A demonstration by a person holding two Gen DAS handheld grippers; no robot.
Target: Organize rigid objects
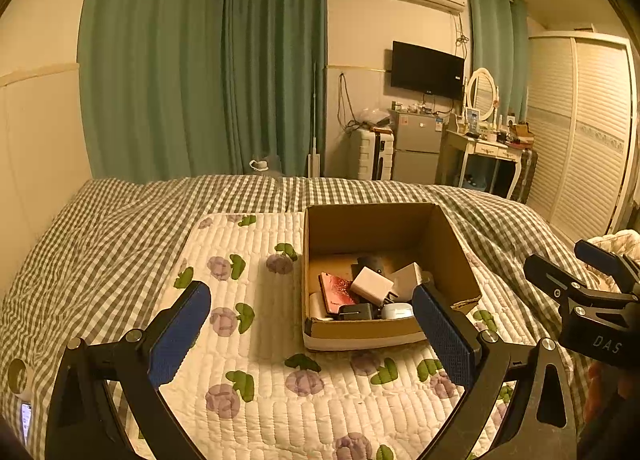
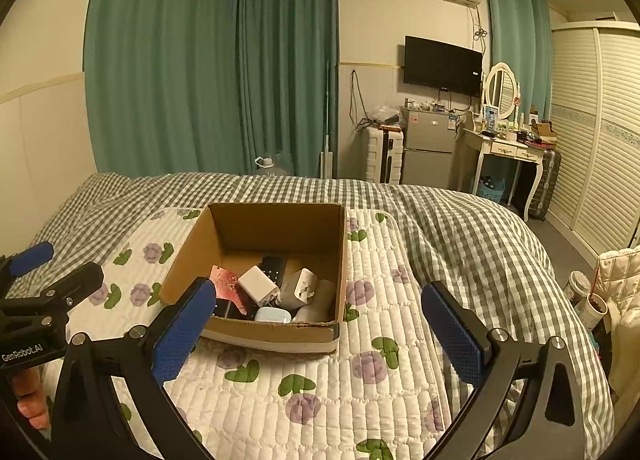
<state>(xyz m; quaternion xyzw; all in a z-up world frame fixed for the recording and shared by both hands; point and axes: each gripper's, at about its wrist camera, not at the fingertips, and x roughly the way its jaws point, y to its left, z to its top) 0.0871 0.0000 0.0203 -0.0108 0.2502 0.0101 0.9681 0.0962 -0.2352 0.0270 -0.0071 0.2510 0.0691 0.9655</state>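
An open cardboard box (image 1: 456,256) (image 2: 340,260) sits on a white quilted mat with purple flowers (image 1: 248,340) (image 2: 380,300) on the bed. Inside lie several small rigid items: a white charger cube (image 1: 371,285) (image 2: 258,285), a red patterned card (image 1: 337,292) (image 2: 226,280), a black remote (image 2: 273,267), a pale blue earbud case (image 1: 396,311) (image 2: 272,315). My left gripper (image 1: 312,330) hovers open in front of the box, holding nothing. My right gripper (image 2: 318,330) is open too, just before the box's near wall, with nothing between its fingers.
A grey checked bedspread (image 1: 100,244) (image 2: 460,228) covers the bed. Green curtains, a wall television, a small fridge (image 2: 428,148), a dressing table (image 2: 508,148) and a louvred wardrobe stand beyond. Paper cups (image 2: 592,300) sit by the bed's right side. A phone (image 1: 25,416) lies near left.
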